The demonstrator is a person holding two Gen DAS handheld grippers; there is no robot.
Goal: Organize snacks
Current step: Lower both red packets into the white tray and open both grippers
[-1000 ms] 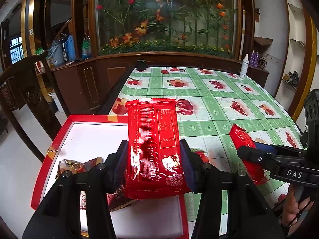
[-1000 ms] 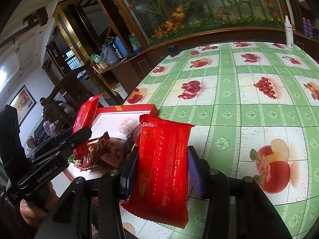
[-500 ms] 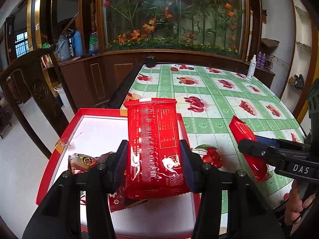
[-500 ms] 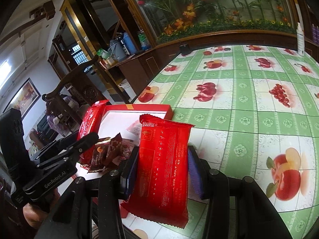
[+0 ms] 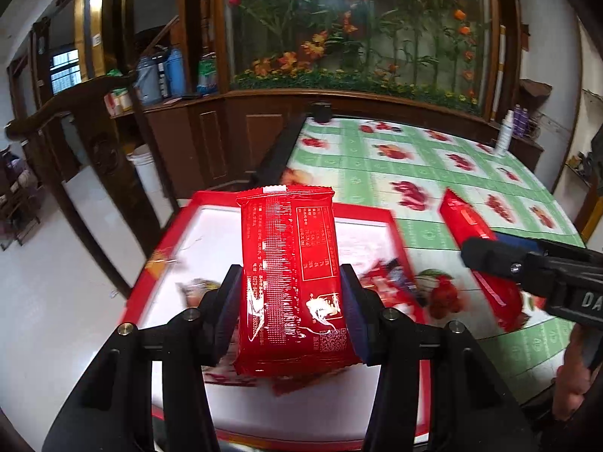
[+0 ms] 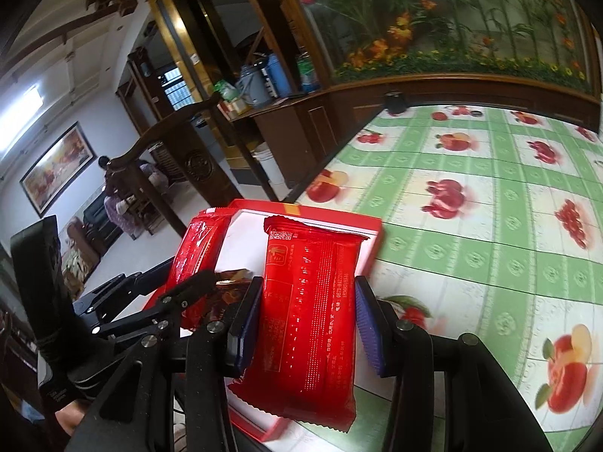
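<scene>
- Left gripper [image 5: 290, 301] fingers are clamped on a red snack pack [image 5: 292, 278], long axis pointing up-frame, hanging right over the red tray [image 5: 181, 226] mid-frame.
- Right gripper [image 6: 307, 316] squeezes another red pack [image 6: 309, 309] low-center, over the tray's bench-side edge, so the left one looks nearer to dropping.

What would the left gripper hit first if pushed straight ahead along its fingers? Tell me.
Likely the white floor of the red tray: the left gripper, shut on a red snack packet, points down over it. Depth is unclear.

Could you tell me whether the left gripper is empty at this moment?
No, the left gripper is clamped on a red snack packet above the red tray.
</scene>
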